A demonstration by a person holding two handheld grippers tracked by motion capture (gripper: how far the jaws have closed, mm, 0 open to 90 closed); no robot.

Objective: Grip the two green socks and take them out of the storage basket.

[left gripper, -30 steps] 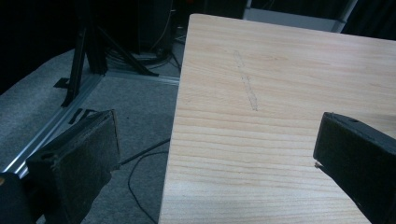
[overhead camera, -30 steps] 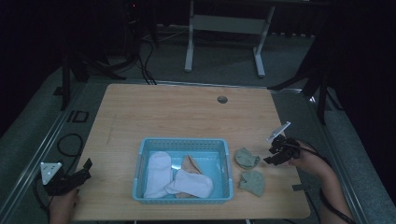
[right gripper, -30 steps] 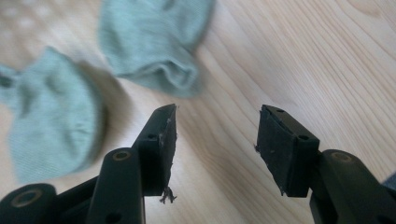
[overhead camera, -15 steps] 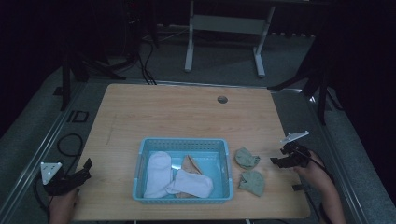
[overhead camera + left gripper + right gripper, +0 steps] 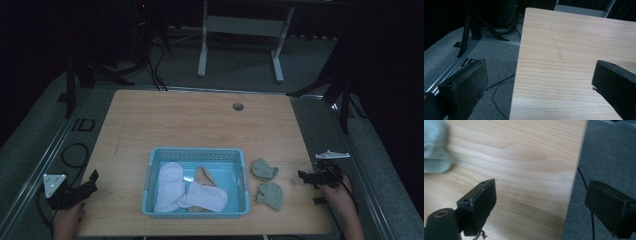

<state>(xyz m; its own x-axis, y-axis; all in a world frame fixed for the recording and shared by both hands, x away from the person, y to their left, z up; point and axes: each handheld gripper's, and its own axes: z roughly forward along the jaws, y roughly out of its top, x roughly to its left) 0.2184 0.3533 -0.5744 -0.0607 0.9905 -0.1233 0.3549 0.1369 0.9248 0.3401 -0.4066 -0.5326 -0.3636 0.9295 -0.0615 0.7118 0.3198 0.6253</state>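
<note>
while jaws gape, right gripper [image 5: 306, 178] overhangs table [image 5: 200, 125] edge.

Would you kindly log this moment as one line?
right hand-held gripper: open, empty, jaws just opened | two grey-green fabric socks: on table beside blue plastic basket

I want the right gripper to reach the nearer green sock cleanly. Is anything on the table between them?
Nothing visible: bare table lies between the open, empty right gripper, whose jaws have just been opening, and the nearer green sock.
</note>
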